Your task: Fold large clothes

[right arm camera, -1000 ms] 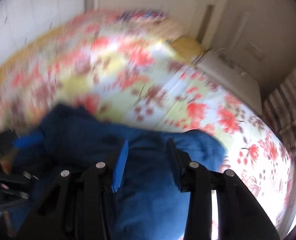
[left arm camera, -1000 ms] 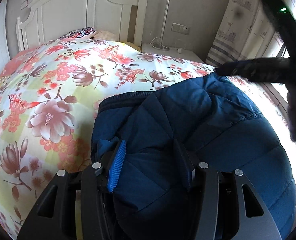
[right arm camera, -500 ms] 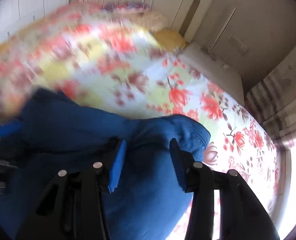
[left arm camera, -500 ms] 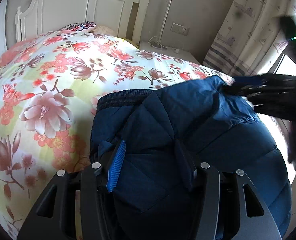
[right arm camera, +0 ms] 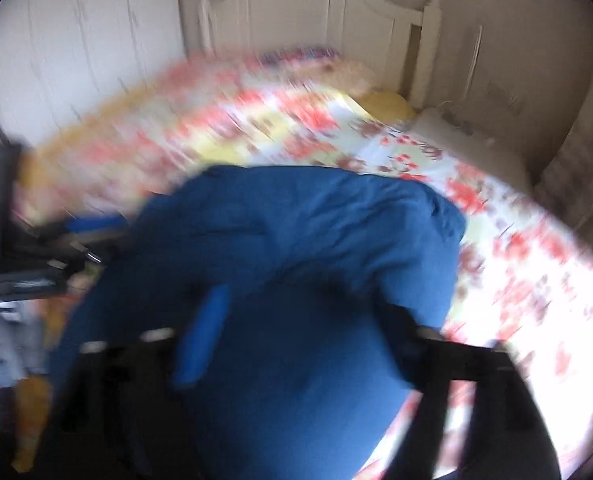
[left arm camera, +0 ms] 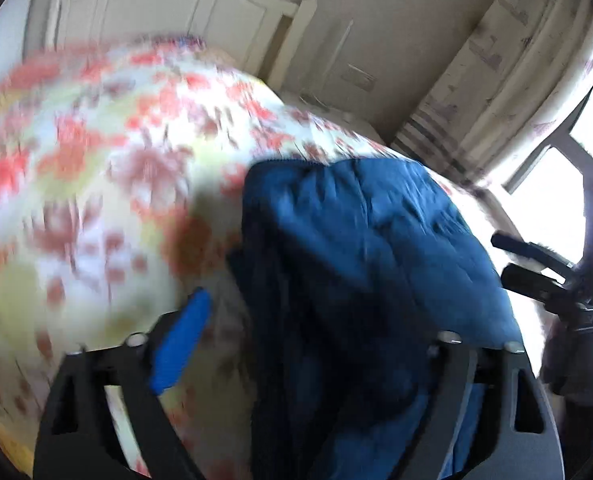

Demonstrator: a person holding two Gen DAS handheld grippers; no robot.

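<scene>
A dark blue puffer jacket (left arm camera: 360, 248) lies bunched on the floral bedspread (left arm camera: 96, 184); it also fills the middle of the right wrist view (right arm camera: 296, 248). Both views are blurred by motion. My left gripper (left arm camera: 308, 332) is open wide, its blue-padded left finger (left arm camera: 178, 344) over the bedspread and its right finger hidden against the jacket. My right gripper (right arm camera: 296, 328) is open wide over the jacket, with jacket cloth between its fingers. The right gripper shows at the right edge of the left wrist view (left arm camera: 536, 268), beside the jacket.
A white headboard (right arm camera: 296, 20) and wall stand at the far end of the bed. A white nightstand (right arm camera: 468, 148) sits beside it. Striped curtains (left arm camera: 496, 80) and a bright window (left arm camera: 576, 160) are on the right. The bed's near edge drops off at the right.
Both grippers were closed on jacket cloth and have opened wide. The left gripper has swung left, so the jacket now sits to its right. Both views are more blurred.
</scene>
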